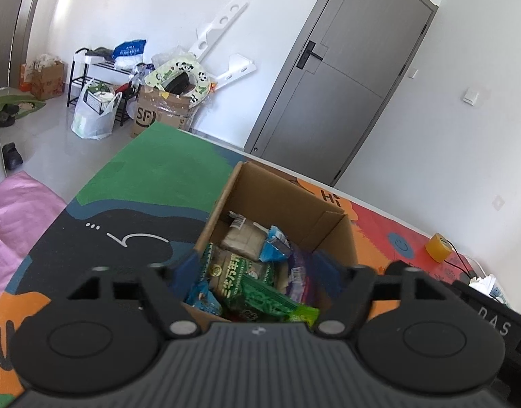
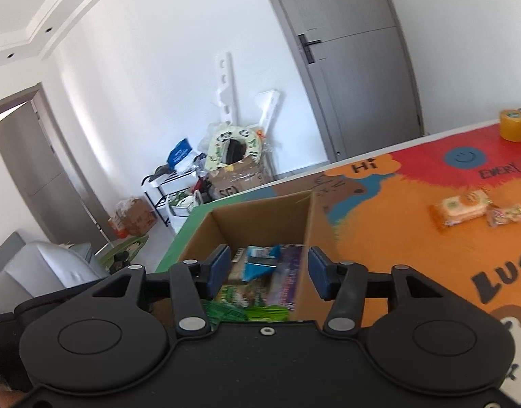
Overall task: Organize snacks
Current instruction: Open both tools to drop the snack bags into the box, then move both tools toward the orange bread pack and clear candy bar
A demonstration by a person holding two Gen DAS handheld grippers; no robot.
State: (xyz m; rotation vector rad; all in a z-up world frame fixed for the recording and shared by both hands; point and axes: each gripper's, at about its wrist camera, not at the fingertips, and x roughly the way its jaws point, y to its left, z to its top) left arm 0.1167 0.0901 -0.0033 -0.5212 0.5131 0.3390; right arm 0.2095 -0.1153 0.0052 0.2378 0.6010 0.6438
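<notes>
Snack packets (image 1: 250,278), green, blue and purple, lie heaped inside an open cardboard box (image 1: 277,197) on a colourful mat (image 1: 151,170). Above the box's near edge, the left gripper (image 1: 257,272) hangs with jaws spread wide and nothing pinched. Beside it, the right gripper (image 2: 265,272) also stands spread and empty. Far right on the mat lie an orange packet (image 2: 459,211) and a small wrapped sweet (image 2: 507,215), touching.
</notes>
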